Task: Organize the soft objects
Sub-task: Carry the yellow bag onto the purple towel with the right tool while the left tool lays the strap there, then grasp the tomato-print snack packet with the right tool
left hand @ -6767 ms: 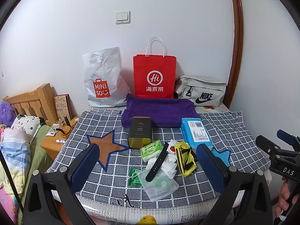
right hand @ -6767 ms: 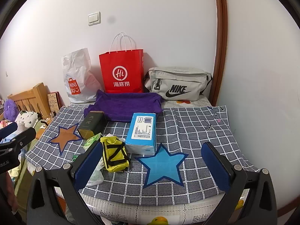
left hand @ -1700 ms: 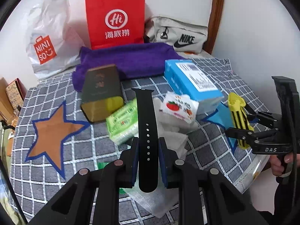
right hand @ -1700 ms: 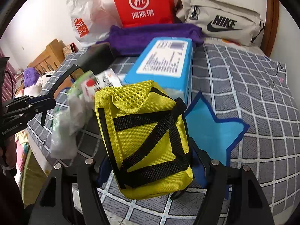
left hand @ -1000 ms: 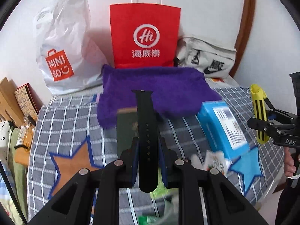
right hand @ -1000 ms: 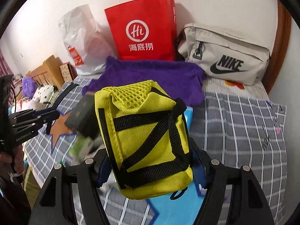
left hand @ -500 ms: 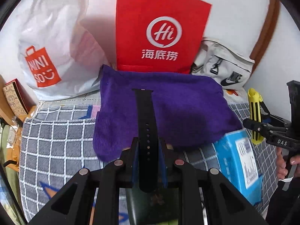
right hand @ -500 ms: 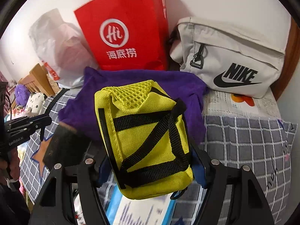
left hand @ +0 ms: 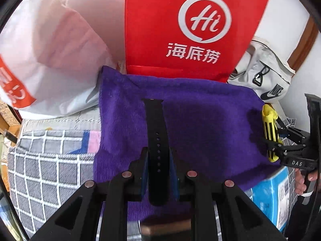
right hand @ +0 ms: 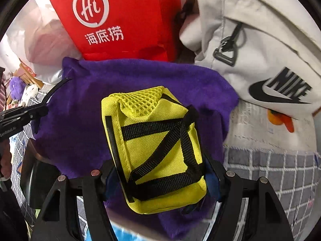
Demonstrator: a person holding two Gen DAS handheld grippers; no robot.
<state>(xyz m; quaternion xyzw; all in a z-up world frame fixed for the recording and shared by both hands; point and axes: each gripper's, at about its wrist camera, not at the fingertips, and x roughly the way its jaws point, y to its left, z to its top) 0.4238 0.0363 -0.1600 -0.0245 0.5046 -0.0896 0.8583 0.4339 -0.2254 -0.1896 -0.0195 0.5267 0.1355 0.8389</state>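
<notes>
Two soft things are in hand at once. A black watch strap (left hand: 156, 150) is pinched edge-on between the blue pads of the left gripper (left hand: 157, 172), its jaws drawn nearly together on it, the free end sticking out ahead of the fingertips. A yellow mesh pouch (right hand: 156, 150) with black webbing sits clamped between the pads of the right gripper (right hand: 160, 180), whose jaws stand wide only because the pouch fills them; in the left wrist view the same pouch shows edge-on at the far right.

Just ahead of and under both grippers lies a purple towel (left hand: 200, 120), spread flat on the grey checked cover (left hand: 44, 172). Both tools tilt steeply down toward it. Beyond the towel stand a red paper bag (left hand: 180, 30), a white plastic bag (left hand: 50, 60) to its left and a pale sling bag (right hand: 260, 50) to its right. A blue box (left hand: 268, 200) peeks out below the right gripper, near the towel's near edge, and a dark tin (right hand: 38, 172) sits at the towel's near left corner.

My reading is that this is the carry-and-place step, with the towel as the gathering spot. Next would be lowering each item until it rests on the pile, then spreading the jaws and backing straight out so neither the strap nor the pouch webbing drags along.
</notes>
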